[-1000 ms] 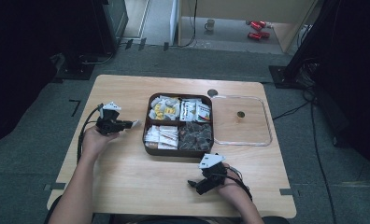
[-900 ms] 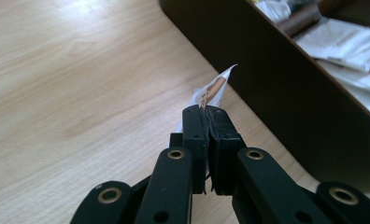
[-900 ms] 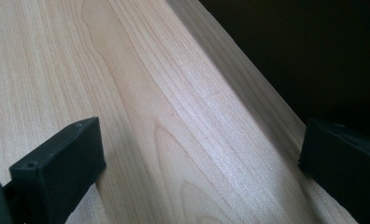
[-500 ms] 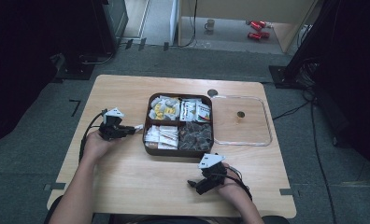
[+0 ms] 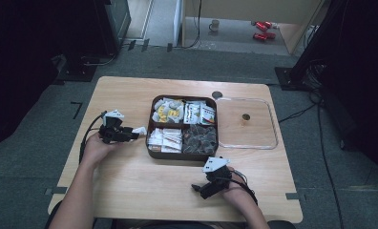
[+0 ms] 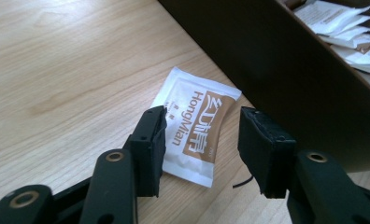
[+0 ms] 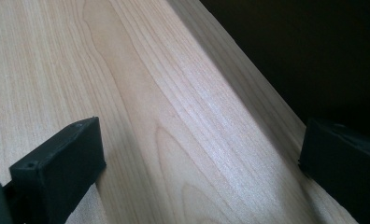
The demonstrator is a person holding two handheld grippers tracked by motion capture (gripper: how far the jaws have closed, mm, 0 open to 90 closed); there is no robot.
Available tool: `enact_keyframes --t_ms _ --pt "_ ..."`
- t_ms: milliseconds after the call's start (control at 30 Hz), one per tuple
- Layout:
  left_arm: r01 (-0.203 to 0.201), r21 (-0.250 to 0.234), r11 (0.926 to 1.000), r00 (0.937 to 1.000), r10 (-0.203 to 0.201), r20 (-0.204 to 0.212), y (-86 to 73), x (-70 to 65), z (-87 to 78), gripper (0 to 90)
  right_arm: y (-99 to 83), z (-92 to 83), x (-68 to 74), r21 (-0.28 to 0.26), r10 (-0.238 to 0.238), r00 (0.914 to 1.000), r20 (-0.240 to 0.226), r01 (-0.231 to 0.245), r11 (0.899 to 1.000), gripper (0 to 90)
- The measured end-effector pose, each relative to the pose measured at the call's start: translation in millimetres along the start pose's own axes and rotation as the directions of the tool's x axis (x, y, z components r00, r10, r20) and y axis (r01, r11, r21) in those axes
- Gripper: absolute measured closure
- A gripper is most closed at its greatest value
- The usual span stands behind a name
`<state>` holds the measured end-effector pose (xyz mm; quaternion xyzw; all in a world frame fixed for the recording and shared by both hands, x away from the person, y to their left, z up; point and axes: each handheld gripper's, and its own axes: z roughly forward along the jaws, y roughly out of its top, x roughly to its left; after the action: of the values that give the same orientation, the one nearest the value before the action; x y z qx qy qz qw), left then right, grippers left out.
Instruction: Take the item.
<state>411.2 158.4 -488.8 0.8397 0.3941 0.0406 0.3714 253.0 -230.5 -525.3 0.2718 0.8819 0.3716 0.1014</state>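
A white sachet (image 6: 192, 121) with brown "HongMian" print lies flat on the wooden table, right beside the left wall of the brown compartment tray (image 6: 276, 60). My left gripper (image 6: 202, 130) hovers over it. Its jaws have just been opening, and the sachet lies below and between them with neither pad pressing on it. In the high view the left gripper (image 5: 132, 134) points right at the sachet (image 5: 140, 130) next to the tray (image 5: 151, 153). My right gripper (image 5: 197, 189) rests near the front edge, open, with bare wood between its jaws (image 7: 197, 154).
The tray's four compartments hold several packets: yellow and white ones at the back, white ones front left, dark ones front right. A clear lid (image 5: 268, 143) with a small knob lies to the tray's right. The table edge (image 7: 267, 107) runs close by my right gripper.
The left gripper's jaws have spread apart and let go of the sachet, which now lies on the table by the tray. The right gripper has not moved.
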Motion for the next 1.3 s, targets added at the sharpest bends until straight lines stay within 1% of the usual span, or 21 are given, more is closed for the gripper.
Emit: enact_keyframes --t_ms 100,133,233,300,500,533,633,667,700,733,900,933,967,1000,1033,1100,1133,1167,1233,1267,1300 --pt "-0.001 -0.015 0.9999 1.0 0.001 -0.002 0.0 -0.2 -4.8 49.0 0.0 0.0 0.0 0.0 0.0 1.0 0.0 0.0 1.0 0.0" --pt "-0.001 -0.032 0.9995 1.0 0.001 -0.01 -0.4 0.0 -9.2 48.8 0.0 0.0 0.0 0.0 0.0 1.0 0.0 0.0 1.0 0.0" --pt "-0.003 -0.044 0.999 0.9998 0.002 -0.018 -1.2 0.6 -13.0 48.4 0.0 0.0 0.0 0.0 0.0 1.0 0.0 0.0 1.0 0.0" --pt "0.003 -0.05 0.9987 0.9998 -0.004 -0.021 -3.0 1.3 -15.7 47.9 0.0 0.0 0.1 0.0 0.0 1.0 0.0 0.0 1.0 0.0" --pt "0.001 -0.069 0.9976 0.9992 -0.004 -0.041 -10.9 4.3 -24.2 46.5 0.0 0.0 0.2 0.0 0.001 1.0 0.0 -0.001 1.0 0.0" --pt "0.005 -0.077 0.997 0.9989 -0.009 -0.045 -14.1 6.1 -26.8 45.9 -0.1 0.0 0.2 0.0 0.001 1.0 0.0 -0.001 1.0 0.0" --pt "0.014 -0.072 0.9973 0.9983 -0.018 -0.056 -16.8 8.5 -29.3 44.5 -0.1 0.0 0.2 0.0 0.001 1.0 0.0 -0.001 1.0 0.0" --pt "0.025 -0.08 0.9965 0.9976 -0.03 -0.062 -20.2 11.5 -31.9 44.3 0.0 -0.1 0.2 0.001 0.0 1.0 0.0 0.0 1.0 0.0" --pt "0.025 -0.08 0.9965 0.9976 -0.03 -0.062 -20.2 11.5 -31.9 44.2 0.0 -0.1 0.2 0.001 0.0 1.0 0.0 0.0 1.0 0.0" --pt "0.032 -0.081 0.9962 0.9968 -0.038 -0.071 -22.9 14.6 -34.7 44.0 0.0 -0.1 0.3 0.001 0.0 1.0 0.0 0.0 1.0 0.0" --pt "0.035 -0.085 0.9958 0.995 -0.042 -0.091 -27.7 19.4 -38.2 43.4 -0.1 0.0 0.4 -0.001 0.001 1.0 0.0 -0.001 1.0 0.0" --pt "0.03 -0.084 0.996 0.9939 -0.039 -0.103 -30.3 21.4 -39.7 43.5 -0.1 0.0 0.5 -0.001 0.001 1.0 0.0 -0.001 1.0 0.0" --pt "0.03 -0.084 0.996 0.9939 -0.039 -0.103 -30.3 21.4 -39.7 43.5 -0.1 0.0 0.5 -0.001 0.001 1.0 0.0 -0.001 1.0 0.0" --pt "0.026 -0.089 0.9957 0.9925 -0.037 -0.117 -33.9 23.8 -40.5 43.5 -0.1 0.0 0.6 -0.001 0.001 1.0 0.0 -0.001 1.0 0.0" --pt "0.026 -0.089 0.9957 0.9925 -0.037 -0.117 -33.9 23.8 -40.5 43.6 -0.2 0.0 0.6 -0.001 0.001 1.0 0.0 -0.001 1.0 0.0" --pt "0.035 -0.088 0.9955 0.9896 -0.046 -0.136 -39.2 30.4 -40.9 43.7 -0.2 0.0 0.6 -0.001 0.002 1.0 0.0 -0.002 1.0 0.0" --pt "0.048 -0.082 0.9955 0.9882 -0.059 -0.142 -40.6 32.7 -40.9 43.8 -0.2 0.0 0.6 -0.001 0.001 1.0 0.0 -0.001 1.0 0.0" --pt "0.048 -0.082 0.9955 0.9882 -0.059 -0.142 -40.6 32.7 -40.9 43.8 -0.2 0.0 0.6 -0.001 0.001 1.0 0.0 -0.001 1.0 0.0" --pt "0.094 -0.069 0.9932 0.982 -0.104 -0.158 -44.2 39.1 -40.7 43.8 -0.2 0.0 0.7 -0.001 0.002 1.0 0.001 -0.002 1.0 0.0" --pt "0.106 -0.067 0.9921 0.9797 -0.115 -0.164 -45.2 40.4 -40.6 43.8 -0.2 -0.1 0.7 -0.001 0.001 1.0 0.001 -0.001 1.0 0.0" --pt "0.106 -0.067 0.9921 0.9797 -0.115 -0.164 -45.2 40.4 -40.6 43.9 -0.2 -0.1 0.7 -0.001 0.001 1.0 0.001 -0.001 1.0 0.0"
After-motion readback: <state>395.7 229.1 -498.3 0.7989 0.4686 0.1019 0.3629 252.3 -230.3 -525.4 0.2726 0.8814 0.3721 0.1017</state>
